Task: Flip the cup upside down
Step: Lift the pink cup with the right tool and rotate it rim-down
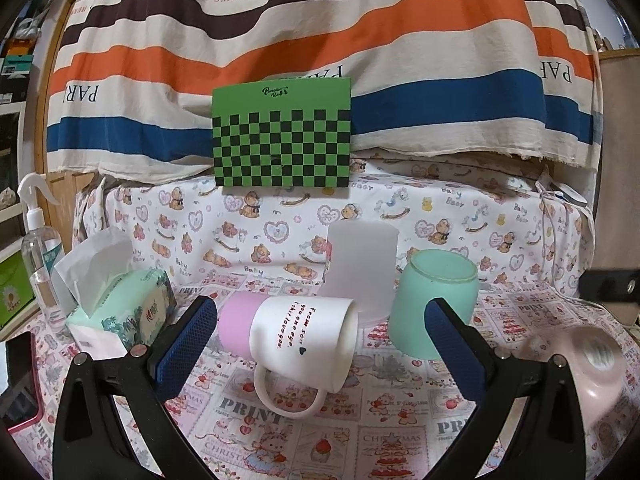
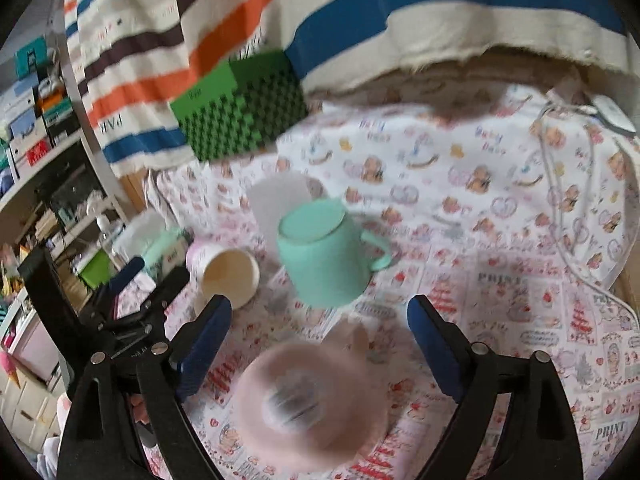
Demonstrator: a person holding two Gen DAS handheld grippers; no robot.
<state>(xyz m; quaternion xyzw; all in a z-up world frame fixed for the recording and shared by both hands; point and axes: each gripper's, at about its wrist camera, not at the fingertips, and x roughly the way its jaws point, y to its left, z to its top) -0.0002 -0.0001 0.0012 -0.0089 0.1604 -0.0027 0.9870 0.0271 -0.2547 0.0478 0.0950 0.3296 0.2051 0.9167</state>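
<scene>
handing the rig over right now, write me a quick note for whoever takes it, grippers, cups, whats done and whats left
Left gripper: open, empty, fingers either side of the white and pink mug.
Right gripper: open, empty, above the pink cup, which is blurred.
The white and pink mug lies on its side on the printed tablecloth, handle toward the camera, mouth facing right.
Done: the green cup and the frosted cup stand upside down. The pink cup seems base up too, but blur leaves that unsure.
Left: grip the mug lying on its side and set it mouth down.
</scene>
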